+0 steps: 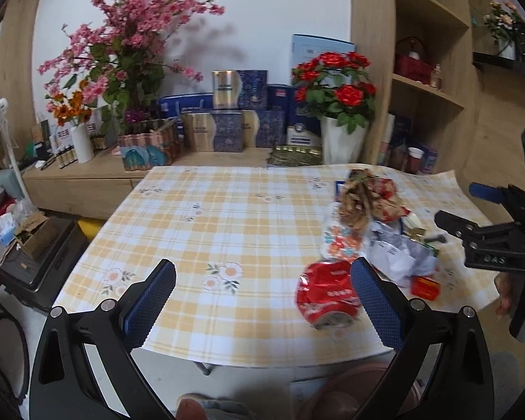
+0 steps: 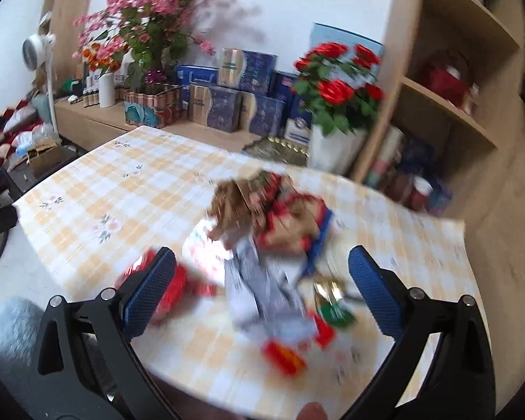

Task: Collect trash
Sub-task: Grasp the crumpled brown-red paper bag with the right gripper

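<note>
A pile of trash lies on the right part of the checked tablecloth (image 1: 227, 231): a crushed red wrapper (image 1: 327, 292), crumpled white paper (image 1: 399, 255), a brown and red torn package (image 1: 367, 197) and a small red box (image 1: 425, 287). My left gripper (image 1: 262, 292) is open above the table's near edge, its right finger beside the red wrapper. The right gripper (image 1: 455, 224) shows at the right edge of the left wrist view. In the blurred right wrist view my right gripper (image 2: 262, 281) hangs open over the white paper (image 2: 262, 290), with the brown package (image 2: 262, 210) beyond.
A low wooden sideboard (image 1: 87, 182) behind the table carries pink blossoms (image 1: 129, 35), blue and gold boxes (image 1: 227, 119) and potted red roses (image 1: 336, 105). Wooden shelves (image 1: 427, 80) stand at the right. A black stand with a cardboard box (image 1: 35, 238) sits left of the table.
</note>
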Motion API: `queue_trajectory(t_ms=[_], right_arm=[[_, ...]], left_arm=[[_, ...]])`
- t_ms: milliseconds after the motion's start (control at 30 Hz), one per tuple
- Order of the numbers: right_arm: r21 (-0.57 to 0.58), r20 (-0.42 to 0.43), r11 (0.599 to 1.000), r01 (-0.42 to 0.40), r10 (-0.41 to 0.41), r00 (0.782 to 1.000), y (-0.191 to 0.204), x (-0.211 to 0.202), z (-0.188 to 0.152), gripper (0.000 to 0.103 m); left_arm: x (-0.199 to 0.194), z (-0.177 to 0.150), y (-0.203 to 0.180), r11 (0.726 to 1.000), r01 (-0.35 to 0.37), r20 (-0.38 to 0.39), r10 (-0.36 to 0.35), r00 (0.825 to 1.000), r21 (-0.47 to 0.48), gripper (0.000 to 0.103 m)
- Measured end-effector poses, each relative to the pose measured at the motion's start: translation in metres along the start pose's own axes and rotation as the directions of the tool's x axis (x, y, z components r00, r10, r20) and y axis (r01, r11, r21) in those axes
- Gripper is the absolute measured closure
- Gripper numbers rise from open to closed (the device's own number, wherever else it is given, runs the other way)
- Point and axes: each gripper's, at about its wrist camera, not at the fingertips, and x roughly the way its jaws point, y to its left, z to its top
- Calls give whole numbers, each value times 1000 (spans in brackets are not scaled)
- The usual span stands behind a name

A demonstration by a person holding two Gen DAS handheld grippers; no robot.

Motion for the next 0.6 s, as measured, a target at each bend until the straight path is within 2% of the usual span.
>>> queue_trajectory(t_ms=[100, 233, 333, 433, 500, 533, 567, 600], right_arm=[[7, -10, 1000, -1, 1, 1000, 6, 49, 25, 6], [115, -31, 993, 1, 3, 1000, 7, 100, 46, 6], [138, -68, 988, 67, -58, 996, 13, 135, 54, 6], [141, -134, 979, 145, -126, 983, 19, 168, 53, 6], [83, -213, 973, 214, -192, 958, 24, 191, 50, 6], [67, -227, 973, 221, -201, 953, 25, 196, 48, 6], [53, -231, 976, 213, -196, 953, 26, 198, 48, 9], [51, -215, 982, 182, -167, 962, 27, 194, 49, 28]], left_arm=[[15, 0, 16, 997, -62, -10, 62, 998, -37, 5], [34, -4, 37, 993, -68, -36, 65, 997, -97, 5], [47, -12, 47, 991, -71, -58, 65, 996, -115, 5], [60, -19, 55, 988, -81, -95, 69, 993, -130, 5], [65, -22, 58, 987, -75, -109, 60, 992, -145, 5], [66, -24, 58, 986, -64, -115, 47, 992, -151, 5], [67, -24, 58, 986, -60, -116, 43, 992, -153, 5], [67, -24, 58, 987, -55, -115, 37, 993, -153, 5]])
